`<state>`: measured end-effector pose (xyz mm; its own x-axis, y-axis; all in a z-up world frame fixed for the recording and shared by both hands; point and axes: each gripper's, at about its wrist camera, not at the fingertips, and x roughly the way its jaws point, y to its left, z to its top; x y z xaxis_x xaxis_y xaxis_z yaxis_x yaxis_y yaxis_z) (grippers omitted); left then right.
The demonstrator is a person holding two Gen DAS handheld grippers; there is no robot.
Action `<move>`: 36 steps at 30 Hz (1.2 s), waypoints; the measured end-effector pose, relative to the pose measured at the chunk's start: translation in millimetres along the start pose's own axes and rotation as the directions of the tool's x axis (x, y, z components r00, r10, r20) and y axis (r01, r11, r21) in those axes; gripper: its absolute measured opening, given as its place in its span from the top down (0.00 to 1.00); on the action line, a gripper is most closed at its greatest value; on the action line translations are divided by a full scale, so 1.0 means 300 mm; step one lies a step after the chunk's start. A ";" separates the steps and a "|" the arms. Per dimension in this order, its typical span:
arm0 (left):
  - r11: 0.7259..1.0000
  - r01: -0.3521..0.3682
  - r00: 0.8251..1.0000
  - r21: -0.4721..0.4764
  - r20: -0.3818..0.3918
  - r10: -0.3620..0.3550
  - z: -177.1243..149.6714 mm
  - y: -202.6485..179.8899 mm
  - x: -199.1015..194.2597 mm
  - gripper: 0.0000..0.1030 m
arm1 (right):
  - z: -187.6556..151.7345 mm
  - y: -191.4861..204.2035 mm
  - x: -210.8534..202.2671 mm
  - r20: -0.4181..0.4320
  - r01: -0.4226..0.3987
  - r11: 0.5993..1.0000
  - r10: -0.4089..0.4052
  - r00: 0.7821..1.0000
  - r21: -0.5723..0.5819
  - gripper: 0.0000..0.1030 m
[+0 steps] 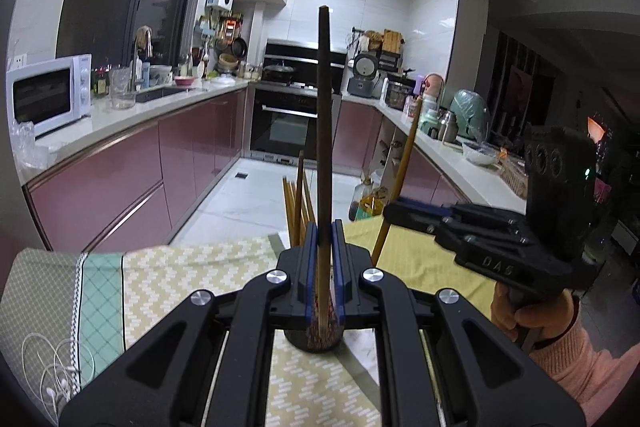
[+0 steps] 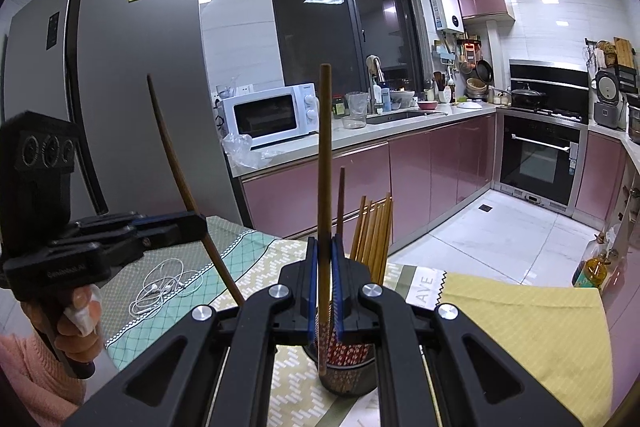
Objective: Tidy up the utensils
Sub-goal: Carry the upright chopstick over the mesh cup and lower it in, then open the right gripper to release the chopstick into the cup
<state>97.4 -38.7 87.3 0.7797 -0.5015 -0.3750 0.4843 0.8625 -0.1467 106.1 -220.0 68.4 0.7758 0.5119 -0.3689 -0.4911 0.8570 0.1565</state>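
My left gripper (image 1: pixel 324 233) is shut on a dark brown chopstick (image 1: pixel 324 99) that stands upright between its blue pads. Its patterned lower end reaches down into a dark round holder (image 1: pixel 298 343) on the table. Several more chopsticks (image 1: pixel 298 203) stand in the holder behind it. My right gripper (image 2: pixel 324 245) is shut on a lighter brown chopstick (image 2: pixel 325 155), also upright, its lower end inside the holder (image 2: pixel 352 381) beside the other chopsticks (image 2: pixel 374 227). Each view shows the other gripper off to the side, the right gripper (image 1: pixel 390 214) and the left gripper (image 2: pixel 200 223), held by a hand in a pink sleeve.
The table wears a yellow patterned cloth (image 1: pixel 192 267) with a green checked strip (image 2: pixel 224 263). White earphones (image 2: pixel 160 287) lie on it at the left. Beyond are pink kitchen cabinets, a white microwave (image 2: pixel 272 115), an oven (image 1: pixel 284 123), a fridge (image 2: pixel 132 87) and an oil bottle (image 2: pixel 592 267) on the floor.
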 end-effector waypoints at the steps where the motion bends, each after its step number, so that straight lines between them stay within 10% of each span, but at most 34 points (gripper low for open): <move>1: 1.000 0.001 1.000 0.000 0.006 -0.001 0.014 -0.003 0.006 0.93 | 0.005 -0.005 0.007 0.001 0.002 1.000 -0.002 1.000 0.001 0.94; 36: 0.999 -0.008 0.999 -0.045 -0.054 0.006 0.005 0.052 0.245 0.92 | -0.102 -0.093 0.164 -0.146 0.016 0.997 -0.005 0.989 0.070 0.94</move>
<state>162.9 -62.2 58.8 0.7598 -0.4921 -0.4250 0.4593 0.8688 -0.1849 145.8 -220.4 17.9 0.7121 0.4932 -0.4997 -0.4498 0.8669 0.2146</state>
